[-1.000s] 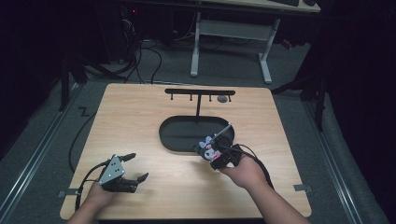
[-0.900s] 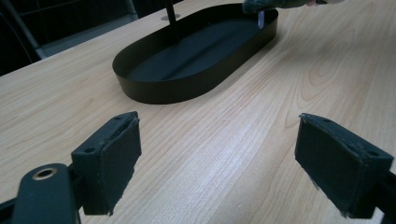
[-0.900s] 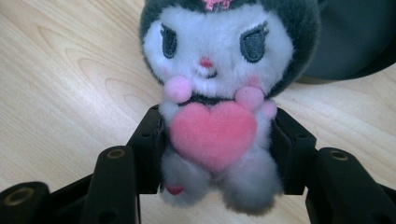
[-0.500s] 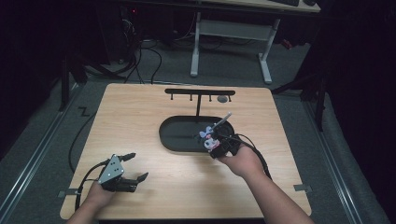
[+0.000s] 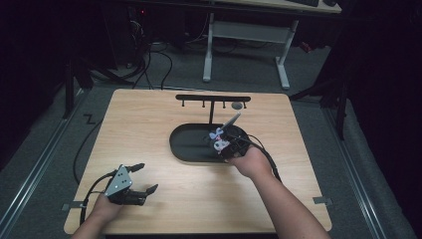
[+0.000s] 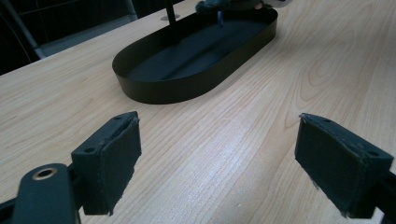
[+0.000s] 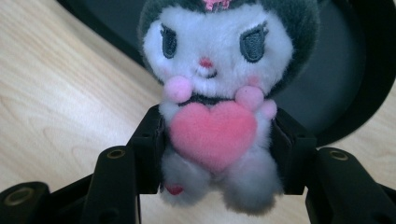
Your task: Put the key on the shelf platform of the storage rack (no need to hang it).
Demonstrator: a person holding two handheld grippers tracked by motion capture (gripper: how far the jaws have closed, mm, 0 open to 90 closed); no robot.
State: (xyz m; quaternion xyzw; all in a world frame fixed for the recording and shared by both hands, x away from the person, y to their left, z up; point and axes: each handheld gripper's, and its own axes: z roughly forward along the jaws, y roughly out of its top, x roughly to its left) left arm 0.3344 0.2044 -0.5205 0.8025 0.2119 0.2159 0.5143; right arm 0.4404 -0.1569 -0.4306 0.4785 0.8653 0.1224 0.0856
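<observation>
Currently the right gripper [image 5: 221, 144] pinches the plush toy [image 7: 215, 116] upright over the black oval tray's [image 5: 184, 149] right end, the hanger rack [image 5: 213, 99] just beyond, while the left gripper [image 5: 142, 178] rests spread, near-left.

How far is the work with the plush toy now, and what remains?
Done: the right gripper has the plush toy clamped at its body. In hand: it holds the toy over the right end of the black oval tray, below the hook rack. Left: placing or hanging it, probably. The left gripper waits open near the table's front edge.
</observation>
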